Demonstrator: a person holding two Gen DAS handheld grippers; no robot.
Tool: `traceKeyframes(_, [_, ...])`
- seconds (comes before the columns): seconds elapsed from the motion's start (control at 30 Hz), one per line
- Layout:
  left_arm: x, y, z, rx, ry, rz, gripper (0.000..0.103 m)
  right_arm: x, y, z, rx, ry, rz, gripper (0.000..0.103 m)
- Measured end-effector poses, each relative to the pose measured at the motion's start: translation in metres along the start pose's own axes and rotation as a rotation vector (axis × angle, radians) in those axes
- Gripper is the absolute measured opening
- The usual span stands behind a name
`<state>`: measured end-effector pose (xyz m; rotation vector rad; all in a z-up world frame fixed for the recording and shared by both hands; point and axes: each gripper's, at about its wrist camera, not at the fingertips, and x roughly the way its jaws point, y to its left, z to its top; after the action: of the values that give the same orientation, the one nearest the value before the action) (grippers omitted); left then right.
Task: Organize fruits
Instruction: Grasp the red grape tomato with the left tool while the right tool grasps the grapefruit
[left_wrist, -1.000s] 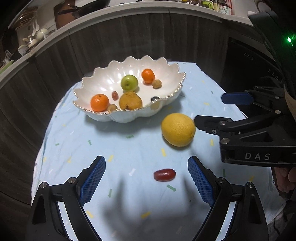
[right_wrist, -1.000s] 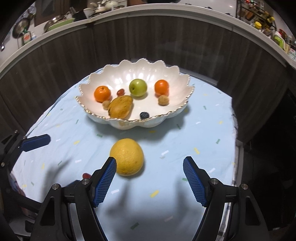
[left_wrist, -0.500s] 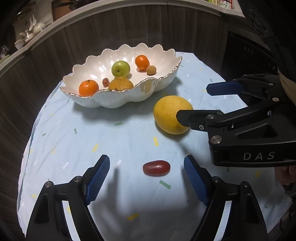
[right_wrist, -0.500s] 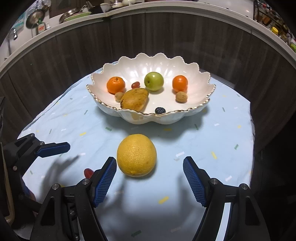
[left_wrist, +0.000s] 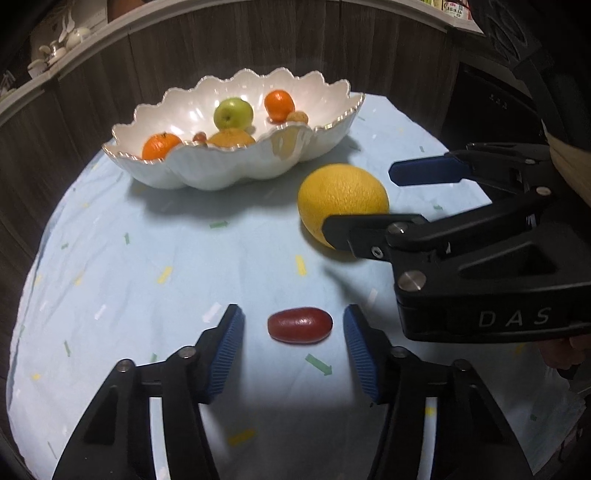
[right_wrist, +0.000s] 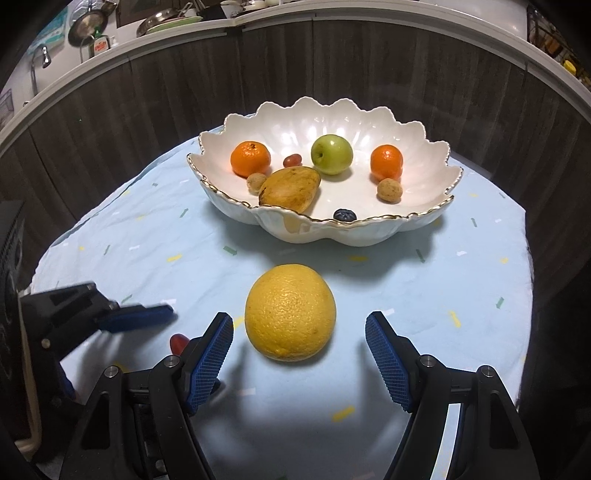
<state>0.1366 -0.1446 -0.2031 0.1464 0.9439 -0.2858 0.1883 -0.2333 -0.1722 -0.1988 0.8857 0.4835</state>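
A small dark red grape tomato (left_wrist: 300, 325) lies on the pale blue cloth between the blue pads of my left gripper (left_wrist: 293, 325), whose jaws are closing with a gap left on each side of it. A large yellow citrus fruit (right_wrist: 290, 312) sits just ahead of my right gripper (right_wrist: 299, 332), which stands open around its near side without touching. From the left wrist view the same citrus (left_wrist: 341, 199) is partly hidden by the right gripper's fingers (left_wrist: 424, 171). The white scalloped bowl (right_wrist: 424, 225) behind holds several fruits.
In the bowl (left_wrist: 229, 173) lie two tangerines, a green apple (right_wrist: 331, 154), a mango (right_wrist: 290, 188), two walnuts, a blueberry and a small red fruit. Dark wood panelling rings the round table. The cloth (right_wrist: 461, 288) drops off at the right edge.
Both grippers have sunk toward the cloth. The left jaws have narrowed around the red tomato. The citrus now sits between the right gripper's pads instead of ahead of them.
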Motion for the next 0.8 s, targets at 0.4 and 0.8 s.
traceKeyframes(0.4, [-0.001, -0.001, 0.001, -0.005, -0.015, -0.024, 0.033, 0.018, 0.003, 0.005, 0.021, 0.034, 0.028, 0.061])
traceKeyframes(0.8, [-0.002, 0.003, 0.002, -0.005, -0.009, -0.028, 0.032, 0.012, 0.002, 0.002, 0.053, 0.027, 0.025, 0.055])
